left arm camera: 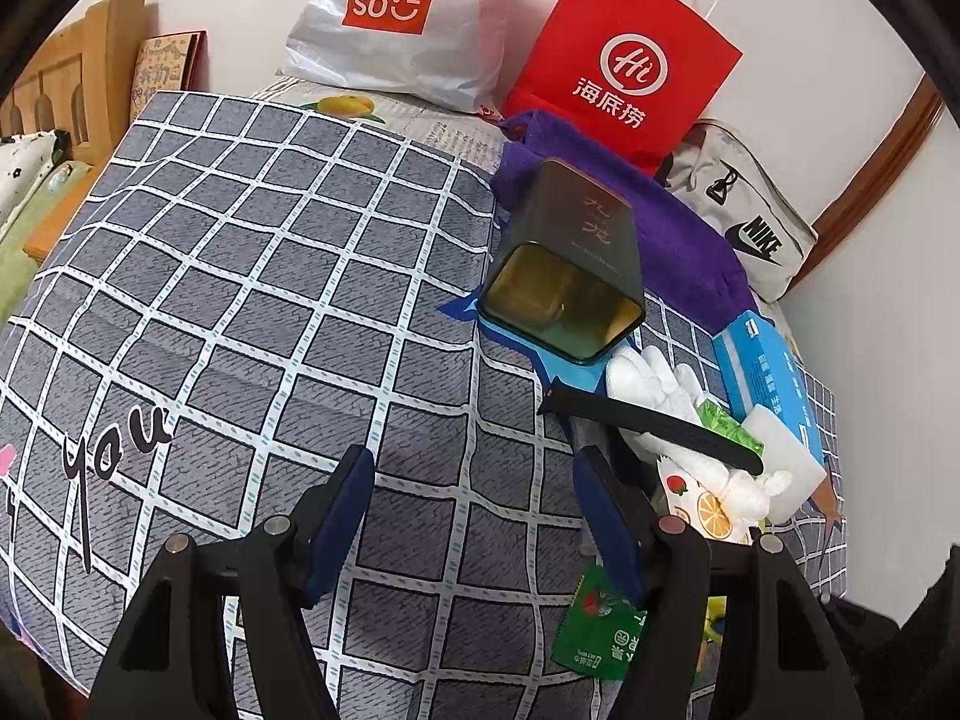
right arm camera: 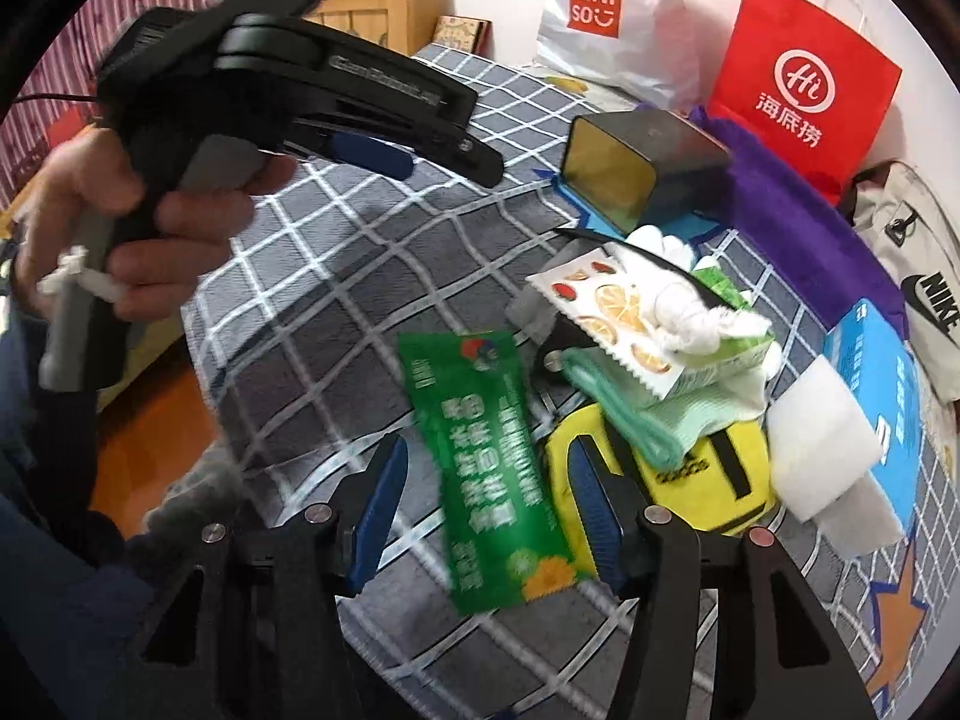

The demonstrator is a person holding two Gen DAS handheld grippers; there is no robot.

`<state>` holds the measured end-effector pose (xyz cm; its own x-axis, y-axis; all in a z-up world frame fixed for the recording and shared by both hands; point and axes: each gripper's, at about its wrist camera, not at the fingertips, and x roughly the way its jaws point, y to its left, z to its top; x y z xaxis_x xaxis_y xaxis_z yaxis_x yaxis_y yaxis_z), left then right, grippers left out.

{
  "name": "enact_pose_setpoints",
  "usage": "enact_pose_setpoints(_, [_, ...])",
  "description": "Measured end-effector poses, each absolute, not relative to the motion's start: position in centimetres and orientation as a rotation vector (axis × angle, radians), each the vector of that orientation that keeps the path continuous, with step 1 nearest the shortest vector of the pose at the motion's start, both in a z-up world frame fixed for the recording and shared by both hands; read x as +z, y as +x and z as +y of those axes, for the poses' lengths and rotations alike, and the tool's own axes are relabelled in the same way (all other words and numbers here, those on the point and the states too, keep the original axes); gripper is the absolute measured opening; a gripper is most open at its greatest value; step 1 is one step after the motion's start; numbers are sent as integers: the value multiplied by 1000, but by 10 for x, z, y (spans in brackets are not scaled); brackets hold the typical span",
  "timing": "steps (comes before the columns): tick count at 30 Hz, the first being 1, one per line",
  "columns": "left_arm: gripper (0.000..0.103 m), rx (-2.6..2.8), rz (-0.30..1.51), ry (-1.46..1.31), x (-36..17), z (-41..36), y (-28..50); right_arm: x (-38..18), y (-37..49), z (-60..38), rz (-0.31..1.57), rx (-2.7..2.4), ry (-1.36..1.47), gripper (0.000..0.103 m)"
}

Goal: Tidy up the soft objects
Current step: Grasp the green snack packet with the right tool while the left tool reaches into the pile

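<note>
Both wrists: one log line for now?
left: open, empty | right: open, over green packet | tin: on side, empty | pile: unsorted

Your bedspread (left arm camera: 288, 276) is grey with a white grid. On it you have a green snack packet (right arm camera: 489, 468) with a yellow flower, a white wrapper (right arm camera: 606, 312) printed with orange slices, a mint-green sock (right arm camera: 654, 420), a yellow pouch (right arm camera: 714, 480) with black lettering, and a purple cloth (left arm camera: 678, 240). The paper bag (left arm camera: 624, 60) is red with white lettering.
</note>
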<state>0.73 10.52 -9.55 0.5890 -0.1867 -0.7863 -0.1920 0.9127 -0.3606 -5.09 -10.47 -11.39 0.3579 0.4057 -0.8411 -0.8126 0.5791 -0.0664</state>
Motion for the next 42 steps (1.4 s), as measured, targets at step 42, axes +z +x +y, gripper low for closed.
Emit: enact_pose_setpoints(42, [67, 108, 940, -294, -124, 105, 4, -144, -40, -113, 999, 844, -400, 49])
